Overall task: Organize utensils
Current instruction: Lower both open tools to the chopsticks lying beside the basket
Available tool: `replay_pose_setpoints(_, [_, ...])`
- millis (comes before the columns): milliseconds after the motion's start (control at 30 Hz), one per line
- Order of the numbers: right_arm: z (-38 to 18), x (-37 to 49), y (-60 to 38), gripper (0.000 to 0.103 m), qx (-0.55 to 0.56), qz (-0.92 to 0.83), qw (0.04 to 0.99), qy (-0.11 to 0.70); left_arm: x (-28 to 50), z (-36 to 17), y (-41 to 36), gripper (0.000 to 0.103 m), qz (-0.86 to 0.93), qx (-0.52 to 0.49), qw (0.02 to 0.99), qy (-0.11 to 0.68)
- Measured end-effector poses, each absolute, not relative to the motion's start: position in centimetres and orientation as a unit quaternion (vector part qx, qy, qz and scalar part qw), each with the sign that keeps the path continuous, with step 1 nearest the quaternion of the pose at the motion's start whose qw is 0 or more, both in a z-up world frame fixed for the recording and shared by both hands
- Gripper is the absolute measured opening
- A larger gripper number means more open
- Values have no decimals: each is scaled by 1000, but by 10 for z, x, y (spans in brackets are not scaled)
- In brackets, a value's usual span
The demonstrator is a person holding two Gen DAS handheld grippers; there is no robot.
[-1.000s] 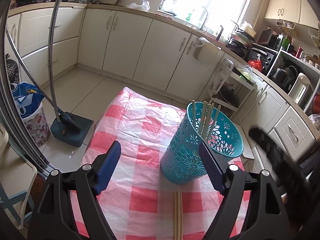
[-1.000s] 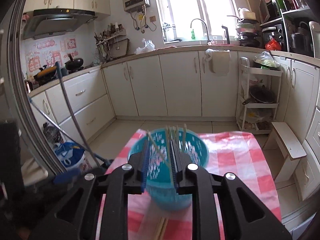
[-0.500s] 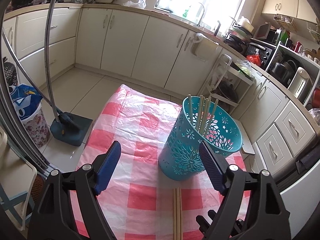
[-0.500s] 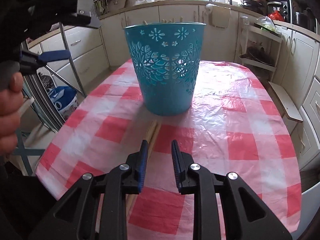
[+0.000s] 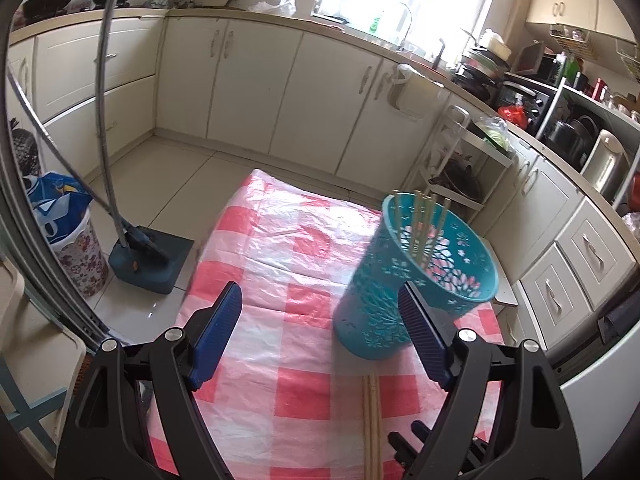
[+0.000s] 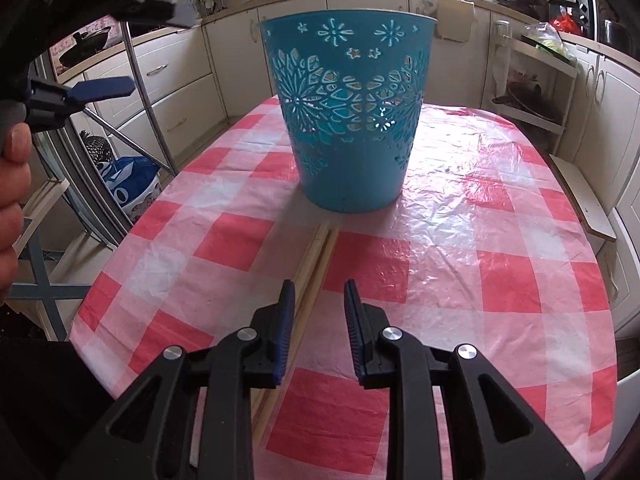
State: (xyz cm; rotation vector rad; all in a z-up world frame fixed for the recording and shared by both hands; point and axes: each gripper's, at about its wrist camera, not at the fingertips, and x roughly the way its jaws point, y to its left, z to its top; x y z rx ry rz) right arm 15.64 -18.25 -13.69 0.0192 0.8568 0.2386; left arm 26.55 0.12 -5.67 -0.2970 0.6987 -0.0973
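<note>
A teal cut-out basket (image 5: 416, 284) (image 6: 347, 112) stands on the red-and-white checked table (image 5: 280, 280) (image 6: 480, 280) and holds several wooden chopsticks (image 5: 424, 224). A pair of chopsticks (image 5: 372, 424) (image 6: 316, 256) lies flat on the cloth in front of the basket. My left gripper (image 5: 320, 332) is wide open and empty, high above the table, left of the basket. My right gripper (image 6: 316, 304) is open and empty, low over the cloth, with its left finger right beside the lying chopsticks. The left gripper also shows in the right wrist view (image 6: 80, 92).
Kitchen cabinets run behind the table. A blue dustpan and broom (image 5: 140, 256) and a flowered bin (image 5: 76, 248) stand on the floor to the left. A wooden stool (image 6: 580, 196) stands at the table's right edge.
My right gripper dropped from above the basket, where it was nearly shut around a chopstick, down to the cloth by the lying pair, and opened wider. The left gripper shifted slightly.
</note>
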Motion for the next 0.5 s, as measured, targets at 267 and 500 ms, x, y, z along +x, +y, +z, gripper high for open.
replay_pose_setpoints(267, [-148, 166, -187, 26, 23, 102, 890, 443, 272, -76, 39, 76, -10, -168, 914, 370])
replay_pose_setpoints(500, [-153, 169, -178, 26, 12, 108, 885, 453, 273, -84, 34, 76, -17, -150, 911, 385])
